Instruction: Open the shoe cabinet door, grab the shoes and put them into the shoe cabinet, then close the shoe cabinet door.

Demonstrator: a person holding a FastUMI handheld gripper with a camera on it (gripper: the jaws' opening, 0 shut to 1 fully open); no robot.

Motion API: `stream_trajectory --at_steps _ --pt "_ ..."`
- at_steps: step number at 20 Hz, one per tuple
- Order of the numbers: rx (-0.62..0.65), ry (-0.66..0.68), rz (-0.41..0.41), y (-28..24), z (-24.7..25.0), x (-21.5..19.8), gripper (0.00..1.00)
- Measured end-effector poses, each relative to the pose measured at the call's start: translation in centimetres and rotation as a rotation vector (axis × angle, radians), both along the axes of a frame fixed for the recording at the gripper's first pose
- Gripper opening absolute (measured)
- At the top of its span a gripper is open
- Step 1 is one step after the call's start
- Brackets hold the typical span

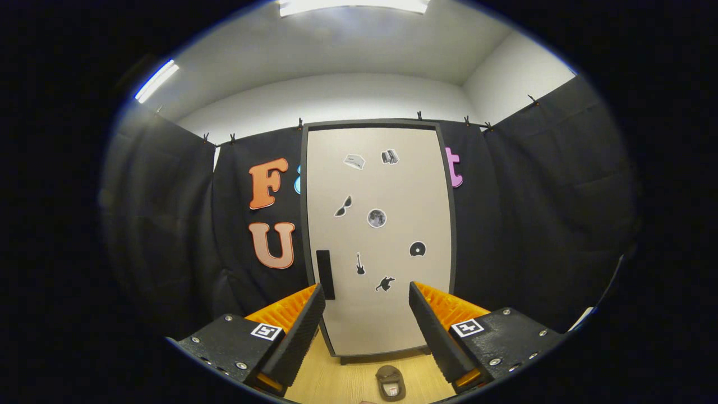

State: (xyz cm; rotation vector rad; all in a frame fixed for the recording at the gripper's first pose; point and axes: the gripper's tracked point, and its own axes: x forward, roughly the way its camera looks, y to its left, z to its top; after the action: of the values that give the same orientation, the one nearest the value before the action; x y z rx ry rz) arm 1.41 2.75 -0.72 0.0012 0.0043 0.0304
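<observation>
My gripper point(367, 320) hangs wide open with nothing between the jaws, looking straight at the cabinet point(378, 235), which stands at my twelve o'clock against the black cloth. Its door is flat shut, stickers scattered over the pale face. The handle point(325, 275) is a dark upright bar low on the door's nine o'clock edge, just above my left finger's tip and still beyond it. One shoe point(390, 382) lies on the wooden floor point(331, 381) at my six o'clock, between the fingers and close under me, well short of the cabinet's foot; I see only its top.

I judge the door comes first, and that is where trouble sits. The handle is slim and lies close to the door face, so if I come in square only one jaw may catch it and the other will scrape the panel. It sits off my centre line towards nine o'clock; closing from here would grip air. I cannot tell which side the hinge is on, so a pull the wrong way may rock the cabinet. The shoe lies in the door's likely sweep and may be knocked.
</observation>
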Motion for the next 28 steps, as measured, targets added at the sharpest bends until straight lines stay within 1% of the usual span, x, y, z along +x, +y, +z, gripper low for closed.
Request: stream_trajectory --at_steps 7,11,14,20,24,28 --pt "0.001 0.002 0.023 3.2 -1.0 2.4 0.94" --pt "0.010 -0.003 0.014 4.8 -1.4 4.5 0.94" --pt "0.025 -0.004 0.022 6.2 -1.5 6.2 0.94" --pt "-0.006 0.020 0.024 7.3 -3.2 9.9 0.94" --pt "0.004 0.025 0.033 7.7 -3.6 12.5 0.93" --pt "-0.001 0.035 0.045 8.3 -4.7 14.8 0.91"
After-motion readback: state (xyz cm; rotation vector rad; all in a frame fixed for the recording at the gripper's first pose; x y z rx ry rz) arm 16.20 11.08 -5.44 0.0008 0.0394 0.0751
